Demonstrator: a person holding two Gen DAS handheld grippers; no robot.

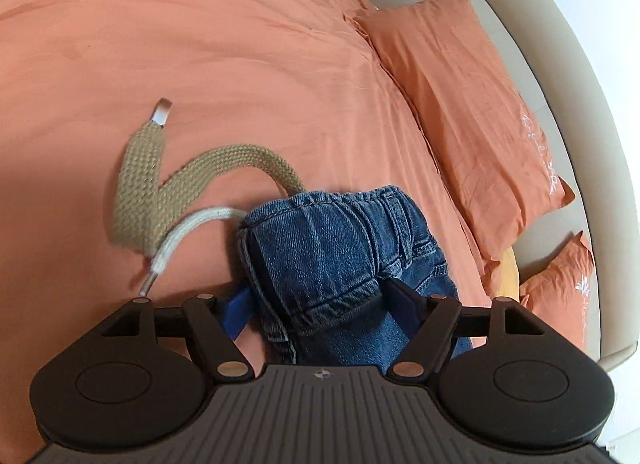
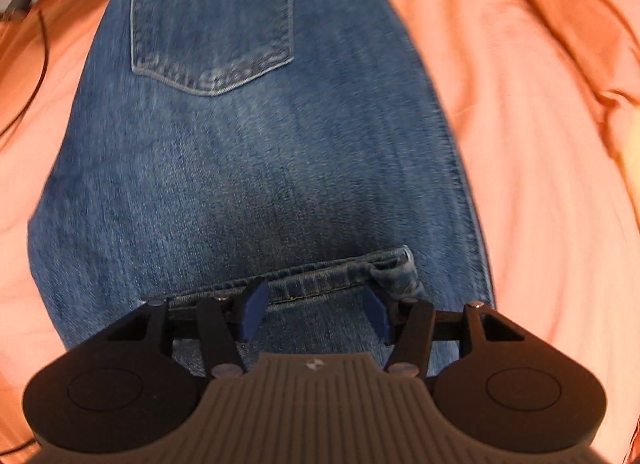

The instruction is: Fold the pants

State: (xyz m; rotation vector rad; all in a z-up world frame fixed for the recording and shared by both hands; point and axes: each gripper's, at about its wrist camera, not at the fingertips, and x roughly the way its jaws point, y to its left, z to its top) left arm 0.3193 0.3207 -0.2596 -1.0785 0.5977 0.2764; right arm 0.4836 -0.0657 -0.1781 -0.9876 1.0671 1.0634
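Folded jeans on an orange bed, a gripper at each end.

The bed sheet [image 1: 200, 44] carries the jeans [image 2: 260, 164], back pocket [image 2: 212, 24] up. Beyond the jeans' waistband [image 1: 340, 204] lie two orange pillows [image 1: 460, 104]; beside it a woven beige drawstring [image 1: 160, 184] trails on the sheet. The left gripper [image 1: 324, 304] stands released, spread wide around the waistband end. The right gripper [image 2: 316, 304] is released too, its blue pads [image 2: 254, 310] straddling the leg hem [image 2: 320, 276].

Both wrist views look down close (right steeper) — sharing the jeans [image 1: 344, 248].
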